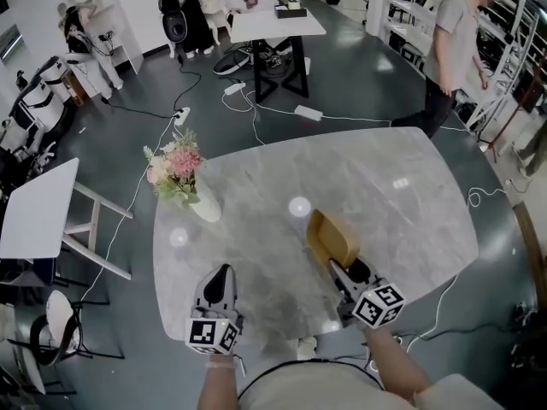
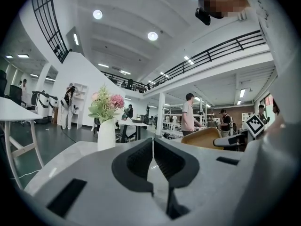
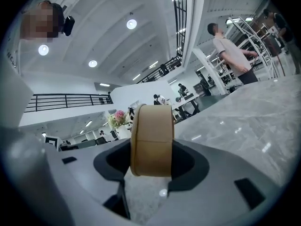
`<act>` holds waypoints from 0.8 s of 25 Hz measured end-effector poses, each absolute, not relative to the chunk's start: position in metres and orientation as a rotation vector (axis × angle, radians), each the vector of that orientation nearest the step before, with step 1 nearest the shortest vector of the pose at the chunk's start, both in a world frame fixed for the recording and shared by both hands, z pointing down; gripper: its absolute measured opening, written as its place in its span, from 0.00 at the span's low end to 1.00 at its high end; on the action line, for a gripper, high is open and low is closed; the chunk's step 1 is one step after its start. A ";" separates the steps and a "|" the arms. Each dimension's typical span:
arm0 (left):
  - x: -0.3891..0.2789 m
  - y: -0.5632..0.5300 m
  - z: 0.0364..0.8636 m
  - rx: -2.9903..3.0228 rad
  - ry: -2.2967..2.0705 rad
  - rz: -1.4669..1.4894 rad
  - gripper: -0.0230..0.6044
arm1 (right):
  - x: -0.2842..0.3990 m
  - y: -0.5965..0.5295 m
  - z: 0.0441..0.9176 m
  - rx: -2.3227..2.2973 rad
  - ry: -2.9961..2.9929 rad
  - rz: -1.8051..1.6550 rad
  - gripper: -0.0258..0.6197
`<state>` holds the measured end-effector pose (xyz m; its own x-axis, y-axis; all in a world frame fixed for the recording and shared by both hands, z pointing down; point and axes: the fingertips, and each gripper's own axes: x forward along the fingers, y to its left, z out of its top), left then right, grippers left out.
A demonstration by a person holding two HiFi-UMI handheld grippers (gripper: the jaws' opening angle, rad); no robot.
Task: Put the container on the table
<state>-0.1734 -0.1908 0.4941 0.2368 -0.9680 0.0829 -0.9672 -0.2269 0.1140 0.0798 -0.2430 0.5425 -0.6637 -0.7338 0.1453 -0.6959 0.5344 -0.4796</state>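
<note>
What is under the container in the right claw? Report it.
The marble table, with the container shut in the right claw over it. The patch directly beneath is hidden.

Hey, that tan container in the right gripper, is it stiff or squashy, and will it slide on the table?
Probably stiff: the tan container shows no dent between the jaws of the right gripper. Likely light, since it is held by one end. The marble table looks glossy, so it may slide if nudged.

Dark grey floor [image 1: 359, 75] strewn with cables [image 1: 254, 122], a white table [image 1: 278, 24], perhaps shelving [image 1: 107, 11] at the back
</note>
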 end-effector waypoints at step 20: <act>-0.190 -0.260 0.500 2.394 -1.766 -0.019 0.05 | 0.039 -0.307 0.565 -1.215 2.438 -1.154 0.38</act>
